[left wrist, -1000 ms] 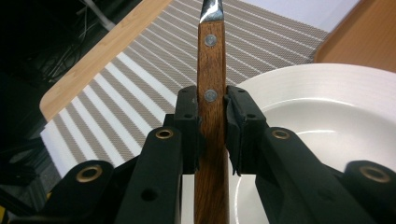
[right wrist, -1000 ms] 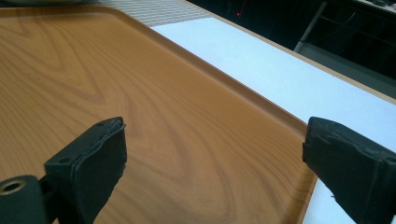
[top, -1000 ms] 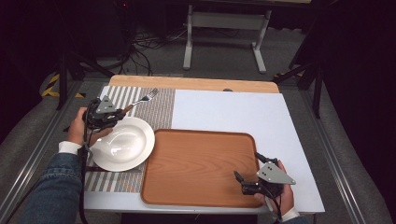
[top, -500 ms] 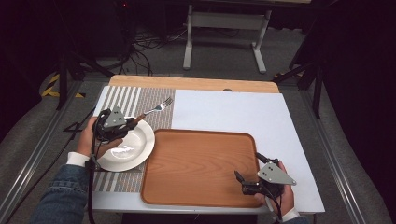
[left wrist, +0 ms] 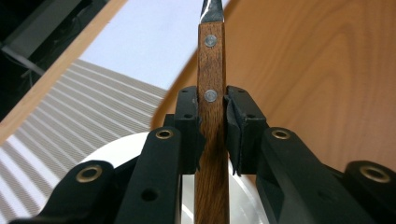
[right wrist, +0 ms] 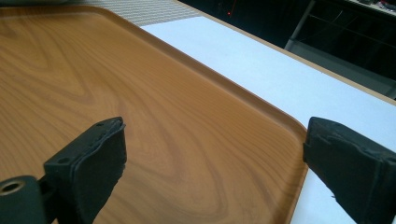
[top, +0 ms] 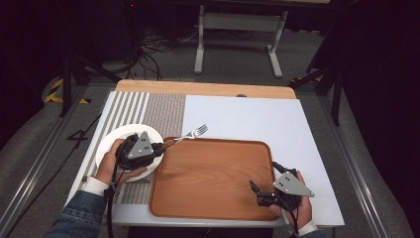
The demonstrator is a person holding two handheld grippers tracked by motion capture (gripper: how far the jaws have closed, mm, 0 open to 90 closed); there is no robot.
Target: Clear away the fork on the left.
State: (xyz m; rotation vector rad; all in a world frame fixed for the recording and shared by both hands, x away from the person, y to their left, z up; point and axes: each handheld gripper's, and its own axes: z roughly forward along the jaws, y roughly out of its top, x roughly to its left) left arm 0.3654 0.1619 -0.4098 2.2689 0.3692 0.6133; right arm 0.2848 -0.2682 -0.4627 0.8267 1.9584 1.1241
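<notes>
My left gripper hovers over the right edge of a white plate and is shut on a fork. The fork's tines point to the far right, over the far-left corner of the wooden tray. In the left gripper view the pads clamp the fork's riveted wooden handle from both sides, with the plate below. My right gripper rests at the tray's near-right corner. In the right gripper view it stands open, with only the bare tray between its fingers.
A striped placemat lies under the plate at the left of the table. A white mat covers the rest. The table's wooden far edge borders dark floor with cables and a stand's legs.
My left gripper has carried the fork from the far-left placemat toward the near right, crossing the plate; the tines now reach the tray's corner. The right gripper has stayed put.
</notes>
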